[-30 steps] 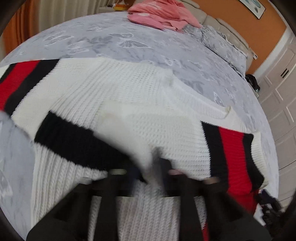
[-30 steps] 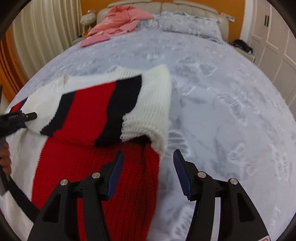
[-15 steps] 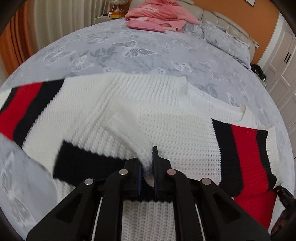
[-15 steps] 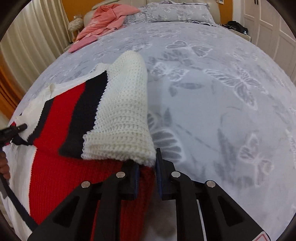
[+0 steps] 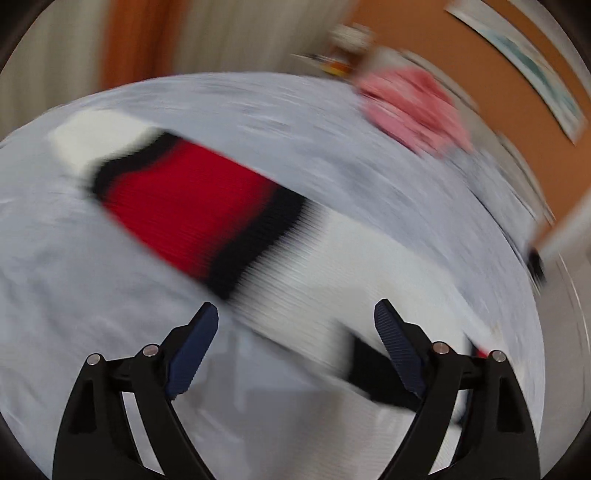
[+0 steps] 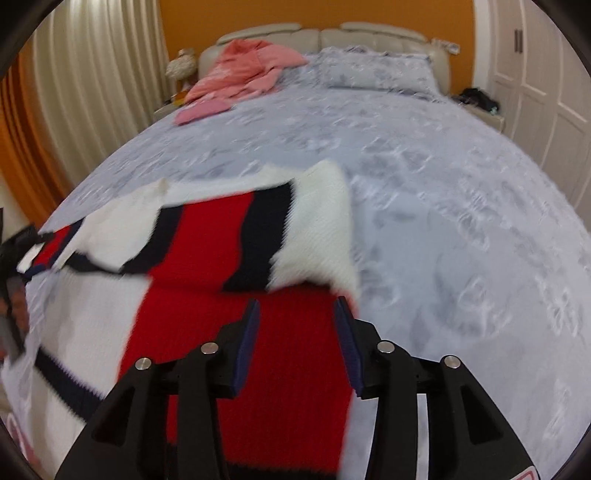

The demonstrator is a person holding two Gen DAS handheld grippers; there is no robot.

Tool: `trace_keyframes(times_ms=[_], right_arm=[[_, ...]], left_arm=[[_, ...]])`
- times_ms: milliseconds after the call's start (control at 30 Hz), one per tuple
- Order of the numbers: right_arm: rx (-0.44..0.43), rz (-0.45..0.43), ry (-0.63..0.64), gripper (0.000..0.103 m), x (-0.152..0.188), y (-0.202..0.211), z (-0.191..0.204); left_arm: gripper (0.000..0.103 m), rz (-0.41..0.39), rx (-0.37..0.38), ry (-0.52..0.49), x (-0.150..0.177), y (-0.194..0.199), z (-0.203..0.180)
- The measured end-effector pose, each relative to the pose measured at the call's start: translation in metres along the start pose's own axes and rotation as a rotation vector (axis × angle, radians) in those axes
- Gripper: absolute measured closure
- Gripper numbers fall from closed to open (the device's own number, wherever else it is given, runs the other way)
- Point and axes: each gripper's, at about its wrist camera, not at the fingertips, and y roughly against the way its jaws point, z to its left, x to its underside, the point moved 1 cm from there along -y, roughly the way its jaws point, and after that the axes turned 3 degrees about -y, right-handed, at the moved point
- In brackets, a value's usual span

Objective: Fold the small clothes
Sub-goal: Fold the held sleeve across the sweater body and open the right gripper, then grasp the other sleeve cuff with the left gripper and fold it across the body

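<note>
Spread wide and empty, left gripper (image 5: 295, 328), jaws just opened, hovering over white, red and black knitted sweater (image 5: 192, 206), one sleeve stretched flat across grey butterfly-print bedspread (image 5: 59, 266); view heavily blurred. Half parted, right gripper (image 6: 295, 328), jaws just reopening, nothing pinched, poised over sweater's (image 6: 236, 332) red panel, other striped sleeve folded across its body, white cuff at the bedspread's (image 6: 461, 229) edge of the knit. Farther off, pink crumpled garments (image 6: 243, 74) against beige padded headboard (image 6: 369, 33), beside patterned grey pillow (image 6: 373, 70).
</note>
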Motion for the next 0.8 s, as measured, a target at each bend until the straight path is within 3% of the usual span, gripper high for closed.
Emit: trace_keyframes(times_ms=[133, 200, 267, 300, 333, 367, 400, 467, 533, 600, 700, 767, 800], right_arm=[[-0.024, 0.033, 0.044, 0.054, 0.021, 0.009, 0.026], [-0.031, 0.045, 0.051, 0.054, 0.028, 0.010, 0.035], [-0.036, 0.055, 0.048, 0.054, 0.032, 0.011, 0.041], [-0.037, 0.060, 0.045, 0.054, 0.033, 0.011, 0.043], [-0.037, 0.060, 0.042, 0.054, 0.034, 0.012, 0.043], [-0.036, 0.061, 0.043, 0.054, 0.034, 0.013, 0.043], [-0.028, 0.059, 0.049, 0.054, 0.034, 0.014, 0.043], [-0.019, 0.049, 0.047, 0.054, 0.034, 0.017, 0.039], [-0.017, 0.048, 0.033, 0.054, 0.034, 0.019, 0.033], [-0.013, 0.048, 0.021, 0.053, 0.035, 0.020, 0.027], [-0.014, 0.053, -0.003, 0.053, 0.037, 0.021, 0.017], [-0.007, 0.058, -0.014, 0.053, 0.039, 0.021, 0.011], [-0.006, 0.063, -0.018, 0.053, 0.039, 0.021, 0.007]], left_arm=[[0.020, 0.027, -0.120, 0.240, -0.047, -0.025, 0.084], [0.024, 0.012, -0.099, 0.396, -0.059, -0.035, 0.117], [0.042, -0.036, -0.107, 0.417, -0.070, -0.034, 0.119], [0.076, -0.007, -0.089, 0.382, -0.076, -0.042, 0.112], [0.093, 0.025, -0.064, 0.358, -0.080, -0.048, 0.104], [0.093, 0.024, -0.060, 0.346, -0.082, -0.049, 0.098], [0.093, -0.026, -0.060, 0.311, -0.085, -0.041, 0.080], [0.093, -0.095, -0.029, 0.200, -0.092, -0.024, 0.045], [0.093, -0.158, 0.021, 0.026, -0.092, 0.002, -0.014], [0.093, -0.207, 0.114, -0.120, -0.079, 0.032, -0.076], [0.090, -0.184, 0.282, -0.306, -0.036, 0.064, -0.162], [0.082, -0.098, 0.335, -0.450, 0.015, 0.066, -0.215], [0.059, -0.060, 0.329, -0.493, 0.037, 0.061, -0.229]])
